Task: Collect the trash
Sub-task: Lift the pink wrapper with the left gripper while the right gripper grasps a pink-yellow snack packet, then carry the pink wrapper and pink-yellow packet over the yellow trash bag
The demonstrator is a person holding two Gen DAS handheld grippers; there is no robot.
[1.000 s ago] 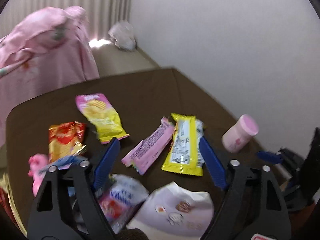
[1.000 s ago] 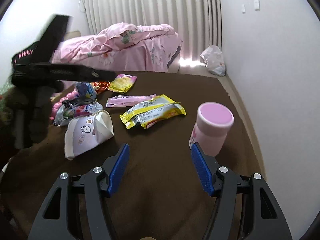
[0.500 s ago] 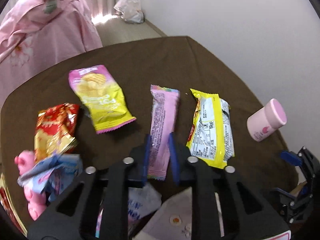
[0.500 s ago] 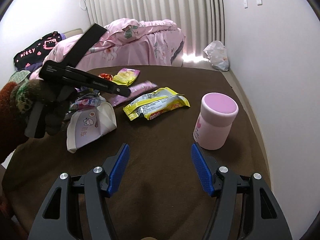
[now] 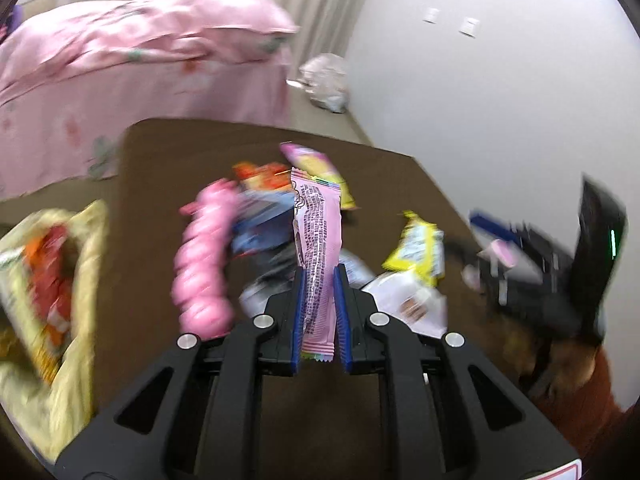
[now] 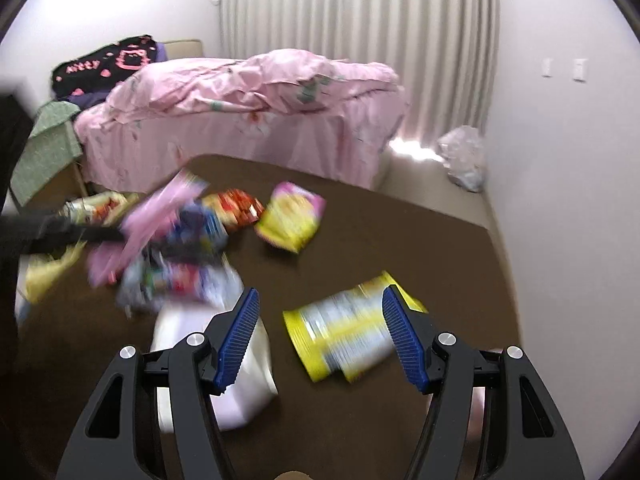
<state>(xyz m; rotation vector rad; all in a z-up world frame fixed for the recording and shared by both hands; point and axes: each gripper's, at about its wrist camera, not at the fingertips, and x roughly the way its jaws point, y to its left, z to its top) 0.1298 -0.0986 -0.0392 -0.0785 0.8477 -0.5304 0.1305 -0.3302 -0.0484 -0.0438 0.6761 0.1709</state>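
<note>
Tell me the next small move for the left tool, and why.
Probably carry the long pink printed wrapper leftward to the pale yellow plastic bag and drop it there. The left tool is shut on the wrapper, which stands clear of the brown table, and the bag already holds wrappers.

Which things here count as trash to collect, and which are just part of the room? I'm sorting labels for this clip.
Belongs to the job:
- pink wrapper, clamped in the left gripper
- yellow wrapper, on the brown table ahead of the open right gripper
- yellow-pink chip bag
- red snack bag

Just lying about:
- pink bedding
- curtain
</note>
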